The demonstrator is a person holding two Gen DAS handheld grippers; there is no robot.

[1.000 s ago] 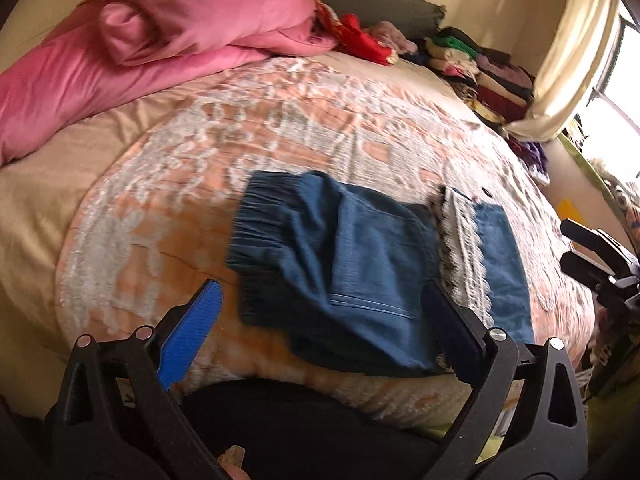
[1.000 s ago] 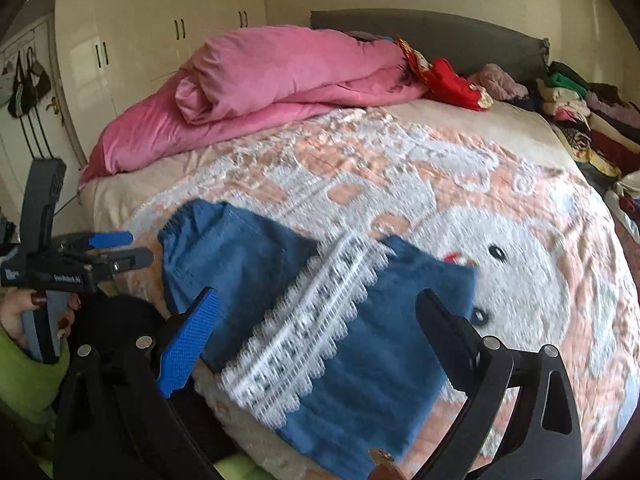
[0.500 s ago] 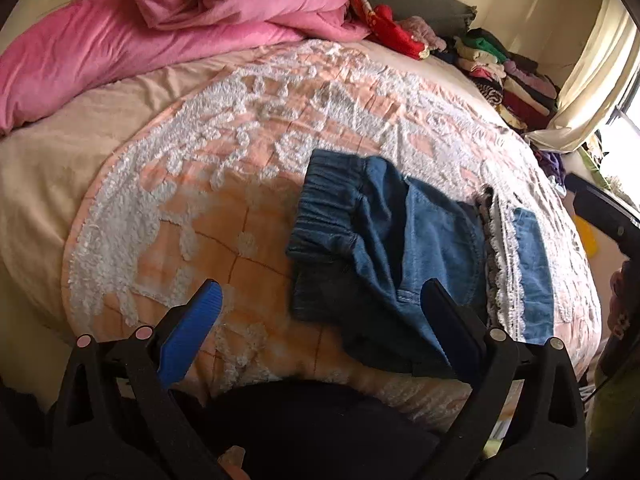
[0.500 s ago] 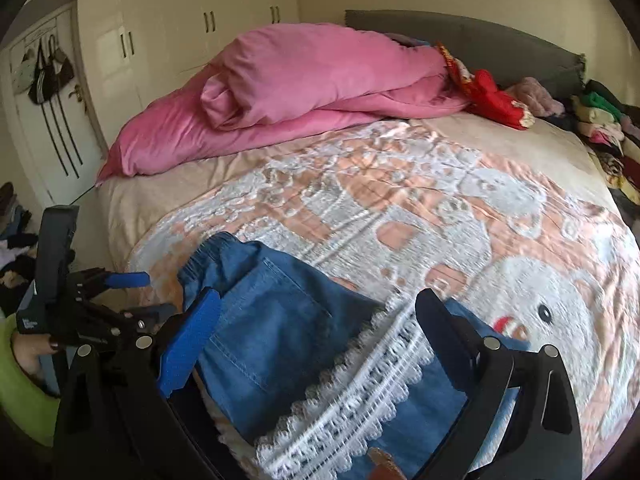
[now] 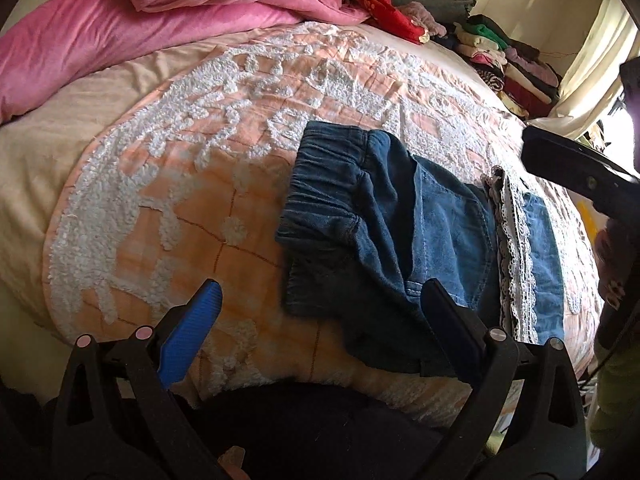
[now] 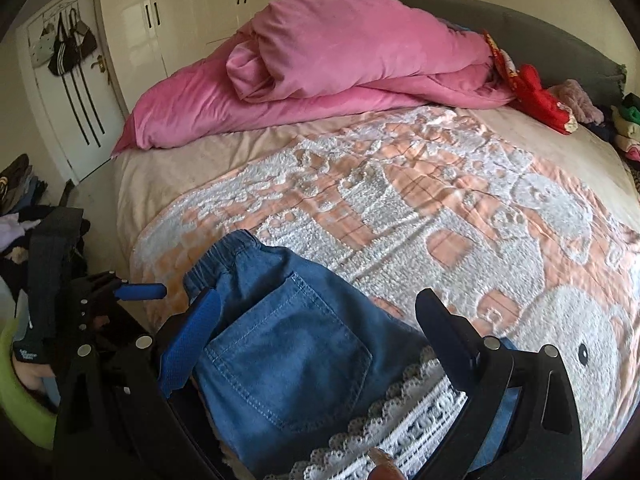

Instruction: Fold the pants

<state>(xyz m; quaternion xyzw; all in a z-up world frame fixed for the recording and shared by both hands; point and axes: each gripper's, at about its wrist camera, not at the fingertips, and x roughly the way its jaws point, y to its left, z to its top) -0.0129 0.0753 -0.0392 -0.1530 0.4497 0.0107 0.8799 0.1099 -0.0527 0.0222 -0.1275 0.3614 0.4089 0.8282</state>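
Note:
Blue denim pants [image 5: 400, 232] with an elastic waistband and a white lace hem lie folded near the front edge of the bed; they also show in the right wrist view [image 6: 288, 344]. My left gripper [image 5: 320, 312] is open and empty, hovering over the bed's front edge just left of the pants. It shows at the far left in the right wrist view [image 6: 132, 292]. My right gripper [image 6: 320, 320] is open and empty, close above the back pocket. Part of it shows at the right edge of the left wrist view [image 5: 576, 168].
The pants lie on a peach and white textured bedspread [image 5: 180, 152]. A pink duvet [image 6: 340, 60] is heaped at the head of the bed. Stacked folded clothes [image 5: 508, 64] line the far right side. A wardrobe and door [image 6: 80, 80] stand at left.
Both grippers have moved left along the bed. The pants now sit further right in the left wrist view and closer under the right gripper. The pants have not moved.

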